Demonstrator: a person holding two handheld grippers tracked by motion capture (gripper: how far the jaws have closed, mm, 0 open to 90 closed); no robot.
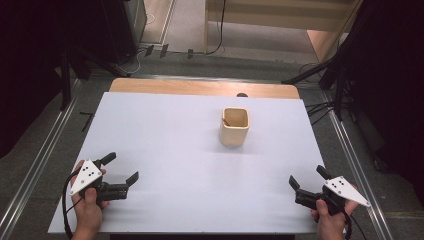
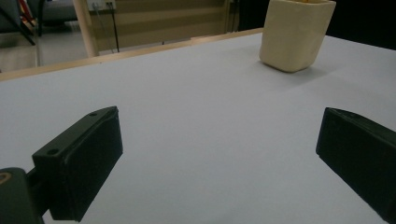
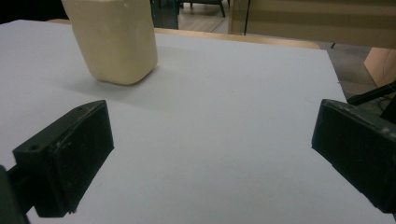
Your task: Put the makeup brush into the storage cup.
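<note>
Resting both grippers at the near bench [image 1: 165,150] corners, left gripper [image 1: 121,169] and right gripper [image 1: 307,178] fingers spread apart, holding nothing. Standing upright beyond them, right of centre: the cream square cup [image 1: 234,126], likely nearer the right gripper.

White sheet [image 1: 175,145] covers most of the table; a strip of bare wooden tabletop [image 1: 200,87] shows along the far edge. A small dark object [image 1: 242,94] sits on that wood strip, too small to identify. Grey floor [image 1: 190,62] beyond the table. Metal rails [image 1: 37,165] run along the floor on both sides. Black cables [image 1: 320,107] lie on the floor at the right, near dark stand legs [image 1: 312,72]. Light wooden furniture [image 1: 280,15] stands at the far end. Dark curtains [image 1: 395,75] hang at both sides.
</note>
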